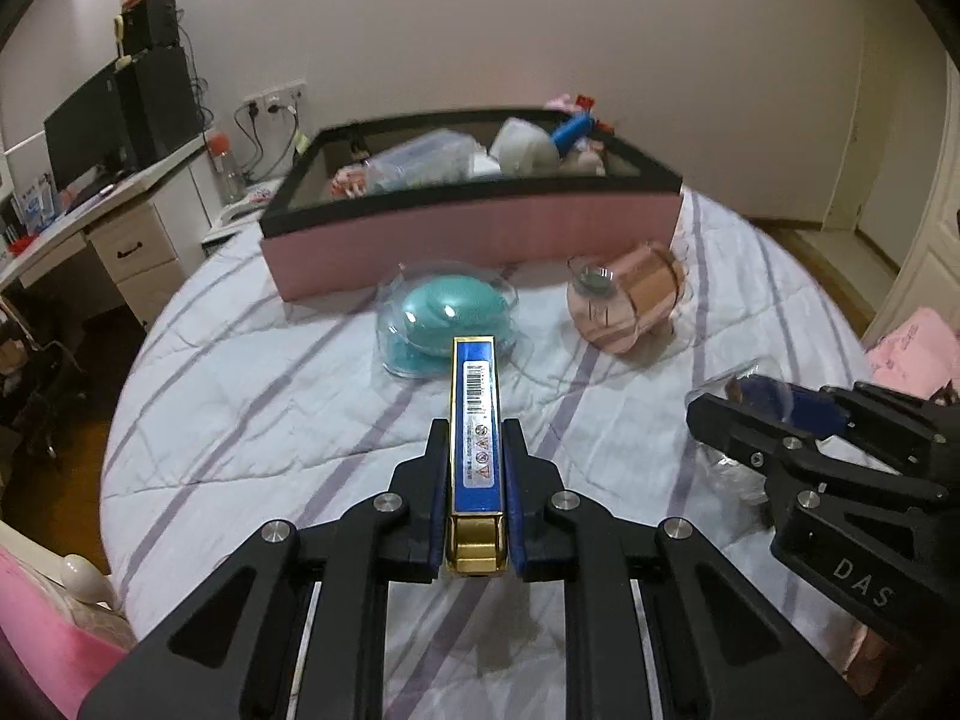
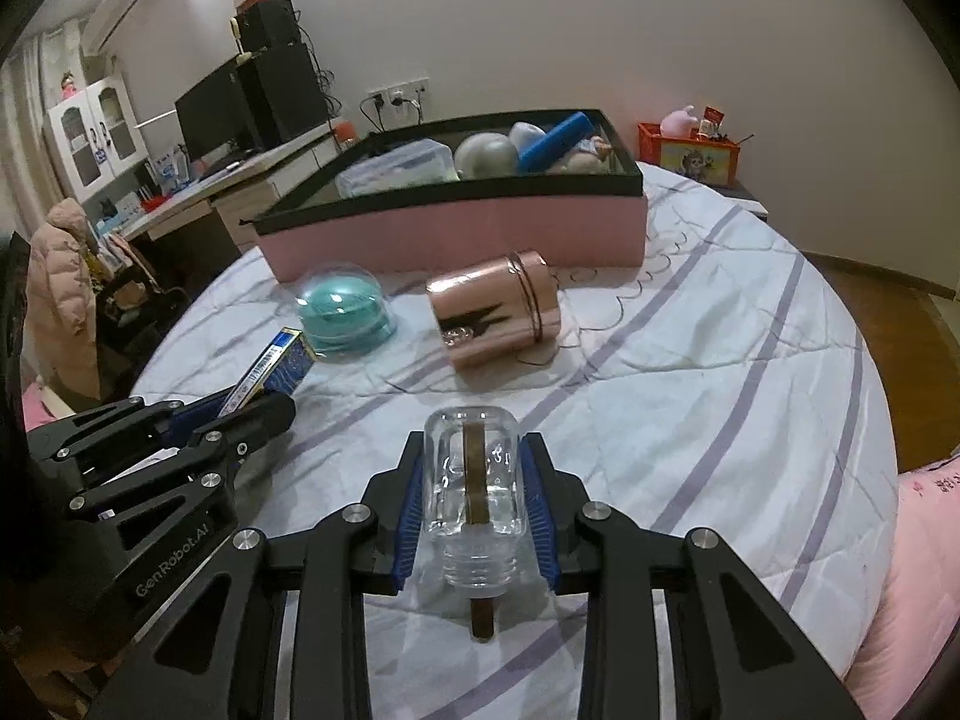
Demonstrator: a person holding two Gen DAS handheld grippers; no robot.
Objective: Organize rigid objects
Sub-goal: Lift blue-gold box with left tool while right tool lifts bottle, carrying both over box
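Note:
My left gripper [image 1: 477, 438] is shut on a long blue and gold box [image 1: 476, 420], held above the bed; the box also shows in the right wrist view [image 2: 273, 369]. My right gripper [image 2: 471, 450] is shut on a clear glass bottle [image 2: 471, 474] with a brown stick inside. The right gripper shows at the right in the left wrist view [image 1: 774, 414]. A teal item under a clear dome [image 1: 447, 318] [image 2: 343, 312] and a shiny pink jar [image 1: 627, 303] [image 2: 495, 315] lie on the bed before a pink storage box with black rim [image 1: 468, 228] [image 2: 456, 228] holding several items.
The bed [image 2: 690, 396] has a white quilt with purple stripes. A desk with monitor and speakers [image 1: 108, 126] stands at the left. An orange crate with toys [image 2: 690, 153] sits behind the bed at the right. A pink pillow [image 1: 915, 354] lies at the right edge.

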